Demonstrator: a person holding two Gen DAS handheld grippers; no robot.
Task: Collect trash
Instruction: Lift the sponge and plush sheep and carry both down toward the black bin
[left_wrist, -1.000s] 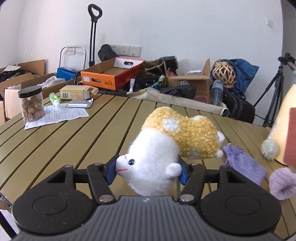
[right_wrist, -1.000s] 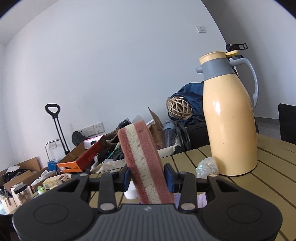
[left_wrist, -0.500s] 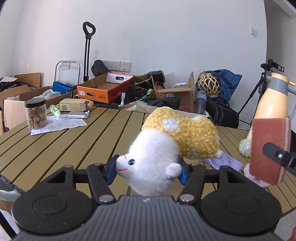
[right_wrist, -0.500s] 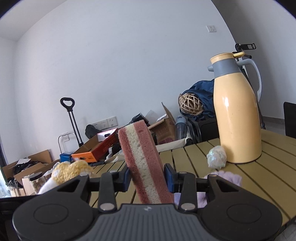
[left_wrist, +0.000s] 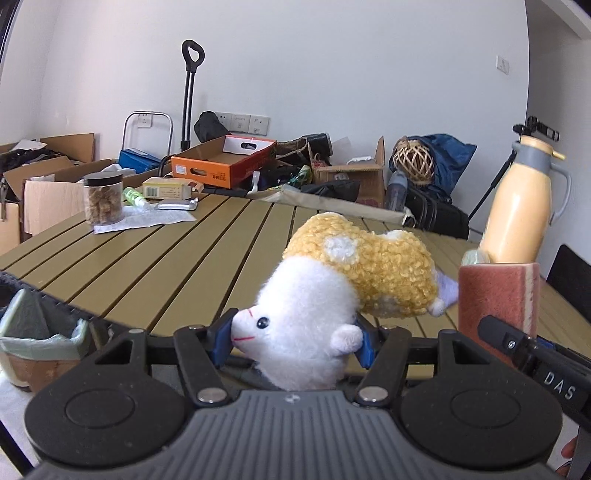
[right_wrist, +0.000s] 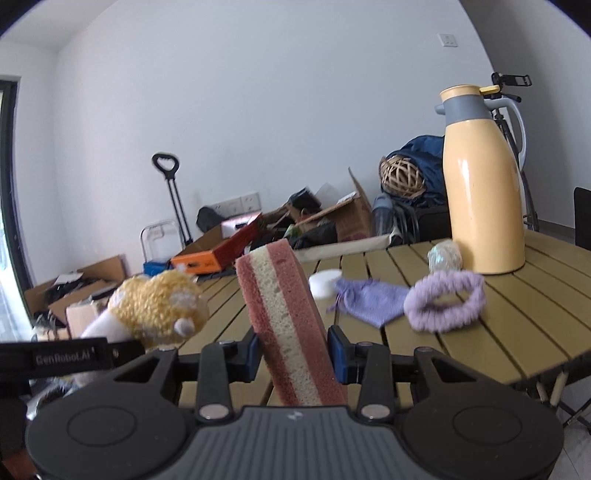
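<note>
Both grippers have drawn back past the near edge of the slatted table (left_wrist: 155, 266), and a lined bin (left_wrist: 40, 339) now shows at lower left. Left gripper (left_wrist: 293, 341) clamps a plush toy (left_wrist: 332, 295), fluffy white head between its blue pads, curly yellow body jutting forward. Right gripper (right_wrist: 295, 354) is closed narrowly on a layered sponge (right_wrist: 288, 317), coarse pink faces over porous cream core, tilted. Beyond lie a woven purple pouch (right_wrist: 369, 301), fuzzy lilac scrunchie (right_wrist: 445, 304) and glossy yellow thermos (right_wrist: 480, 192)
</note>
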